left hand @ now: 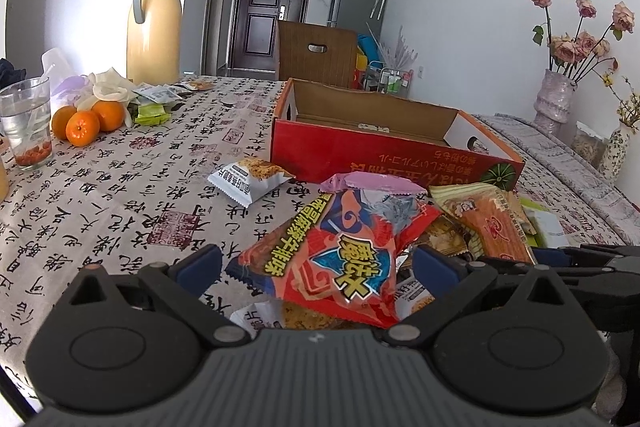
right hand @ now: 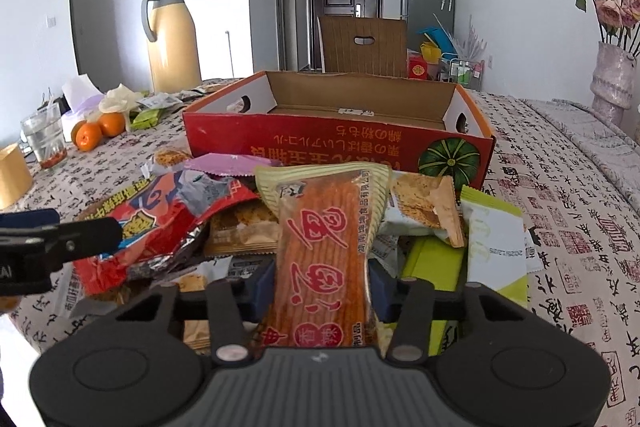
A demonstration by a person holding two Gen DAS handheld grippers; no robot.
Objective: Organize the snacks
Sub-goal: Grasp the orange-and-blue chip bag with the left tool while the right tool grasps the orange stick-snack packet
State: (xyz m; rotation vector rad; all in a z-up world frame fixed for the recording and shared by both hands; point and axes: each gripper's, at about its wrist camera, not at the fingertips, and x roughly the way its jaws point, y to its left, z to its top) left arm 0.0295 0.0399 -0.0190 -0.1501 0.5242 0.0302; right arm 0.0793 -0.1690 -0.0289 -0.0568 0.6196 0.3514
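Observation:
A pile of snack packets lies on the patterned tablecloth in front of an open red cardboard box (left hand: 380, 155) (right hand: 320, 143). In the left wrist view my left gripper (left hand: 316, 263) stands wide open around a red snack bag (left hand: 332, 267) that lies on top of the pile; its left pad sits just off the bag's corner. My right gripper (right hand: 322, 289) is shut on a long orange strip packet (right hand: 324, 239), with a blue pad against each side. The red bag (right hand: 168, 227) lies to its left, green and white packets (right hand: 492, 239) to its right.
A single white packet (left hand: 248, 179) lies apart on the cloth. At the far left stand oranges (left hand: 86, 125), a glass (left hand: 26, 123) and a tall yellow thermos (left hand: 154, 23). A vase of dried roses (left hand: 556, 95) stands at the right, and a wooden chair (right hand: 364, 43) behind the box.

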